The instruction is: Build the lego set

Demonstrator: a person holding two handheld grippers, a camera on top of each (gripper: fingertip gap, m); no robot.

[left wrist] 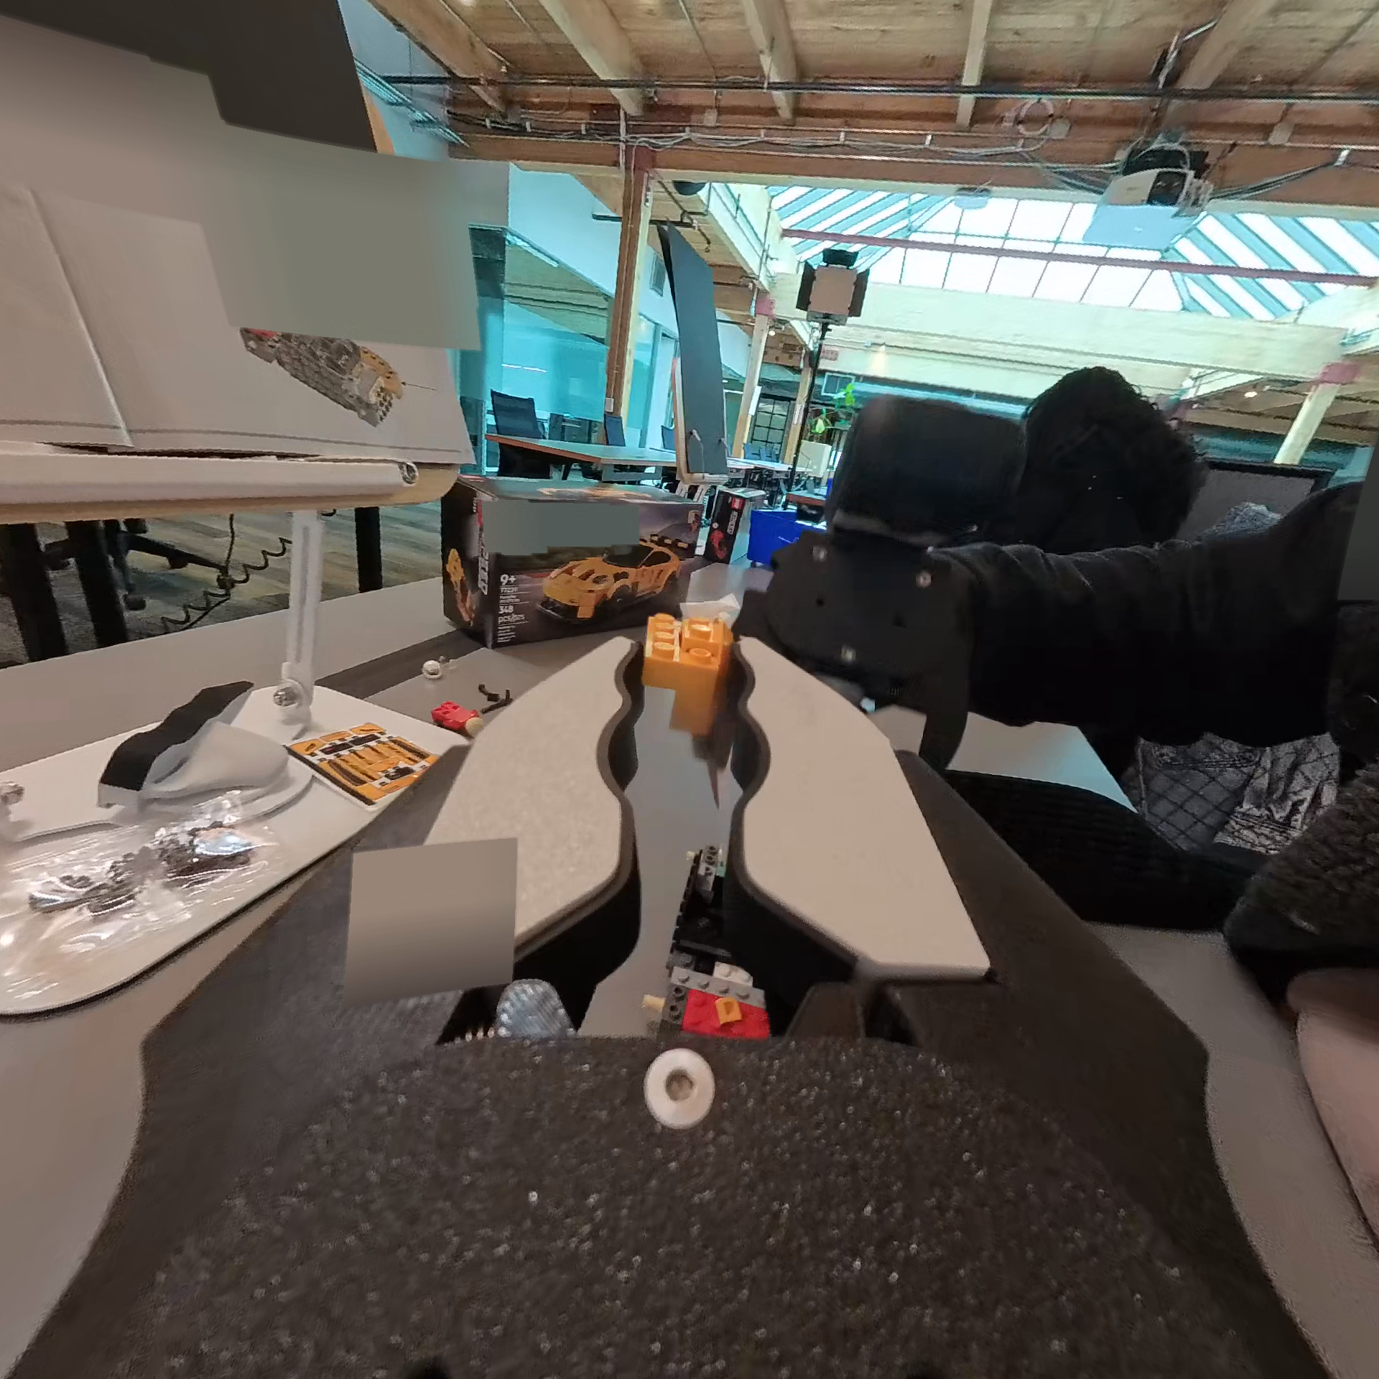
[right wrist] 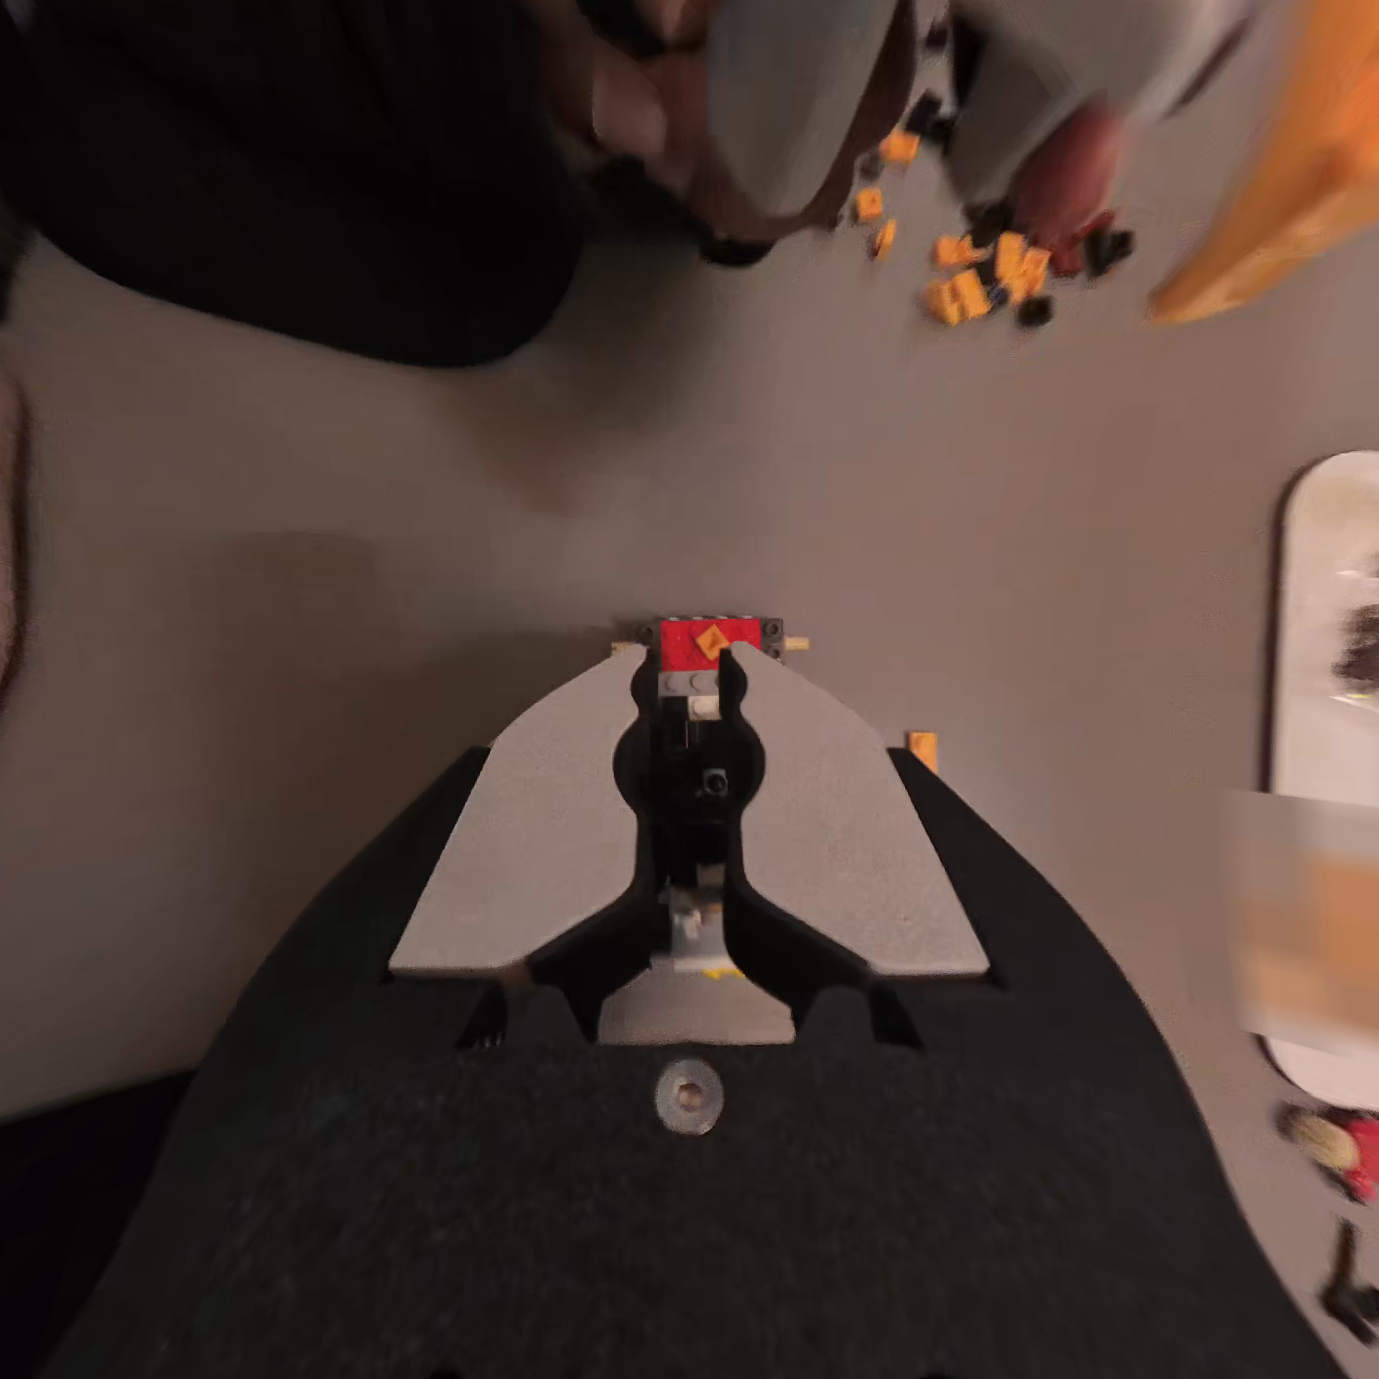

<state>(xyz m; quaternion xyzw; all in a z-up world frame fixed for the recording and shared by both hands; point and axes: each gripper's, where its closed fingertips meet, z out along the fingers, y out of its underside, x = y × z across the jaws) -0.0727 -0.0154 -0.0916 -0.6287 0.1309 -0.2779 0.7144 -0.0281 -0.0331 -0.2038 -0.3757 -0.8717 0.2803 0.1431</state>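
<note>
The orange studded plastic brick cluster [left wrist: 685,657] is sitting pinched between the tips of the left tool [left wrist: 683,671], held up above the surface. The partly built model, a black, grey and red brick chassis [right wrist: 705,671], is lying on the grey matte surface [right wrist: 970,522] under the right tool [right wrist: 683,657], whose tips are straddling it; whether they are actually clamping it, I cannot tell, as the view is blurred.

Judgement: the step in hand is seating the orange cluster onto the chassis. To do it well, the right tool should be pinning the chassis flat while the left is bringing the cluster down square, studs aligned, then pressing straight, not at a tilt. Hard glossy plastic will slip in the smooth pale finger faces if twisted.

Further out: loose small orange and black pieces [right wrist: 970,276] scattered on the surface; a printed orange sticker sheet [left wrist: 363,759]; a crinkled clear bag of dark parts [left wrist: 127,880] on a white rounded tray [left wrist: 246,895]; the dark cardboard set box [left wrist: 567,567] behind.
</note>
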